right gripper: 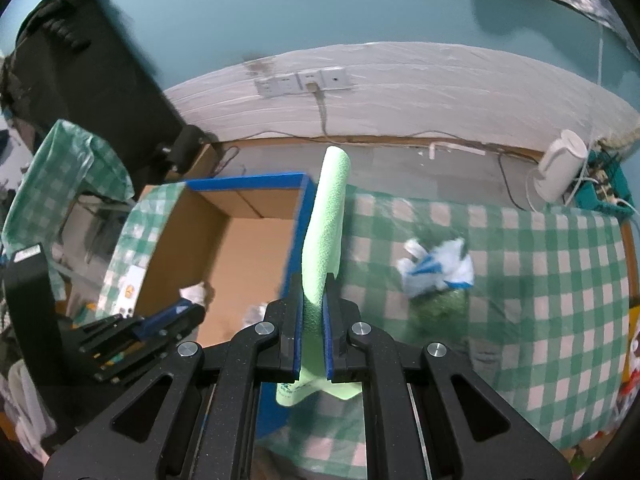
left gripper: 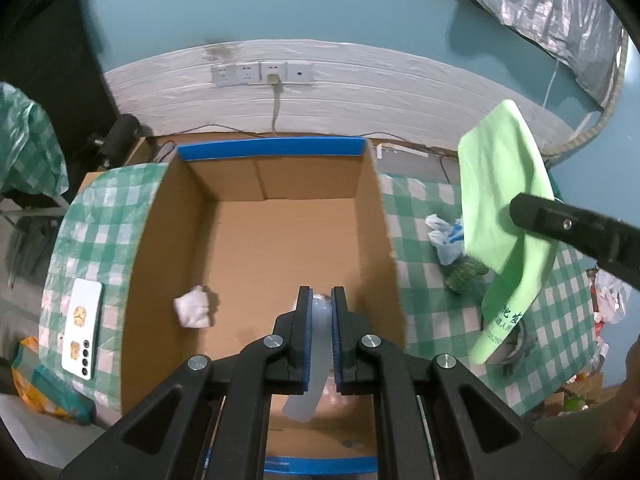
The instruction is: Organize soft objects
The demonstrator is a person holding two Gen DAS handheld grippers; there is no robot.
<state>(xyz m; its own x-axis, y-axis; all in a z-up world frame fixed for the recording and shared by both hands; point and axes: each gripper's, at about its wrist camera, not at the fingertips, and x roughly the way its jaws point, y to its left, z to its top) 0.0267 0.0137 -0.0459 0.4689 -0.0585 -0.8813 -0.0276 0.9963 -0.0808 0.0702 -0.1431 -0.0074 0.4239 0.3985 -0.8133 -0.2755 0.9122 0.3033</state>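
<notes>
Here, nearest the lens, the left claw [left gripper: 321, 312] is pinched on a pale translucent soft item [left gripper: 316, 356], which hangs between its blue pads down toward the near end of the cardboard box [left gripper: 256, 240]; what exactly the item is I cannot tell. The claw sits over the box's near half, so that item is already above its likely destination. A little farther in, left of the claw, a crumpled white cloth [left gripper: 193, 306] lies on the box floor.

The right claw [right gripper: 312, 308] is pressed together on a green cloth [right gripper: 326, 224], lifted clear of the desk [right gripper: 540, 300]. The cloth's long axis runs along the claw's fingers, standing up past the tips and drooping below the pads. It hangs just right of the box's blue-taped right wall, so the box lies to the claw's left; judging from this, the coming move is a short carry leftward over that wall, and the right hand is the one placed for it.

Farther right on the checked desk, a blue-and-white plastic bag [right gripper: 438, 266] rests against a dark green scrubby lump [right gripper: 444, 304], both still outside the box. A white phone [left gripper: 82, 330] lies left of the box.
</notes>
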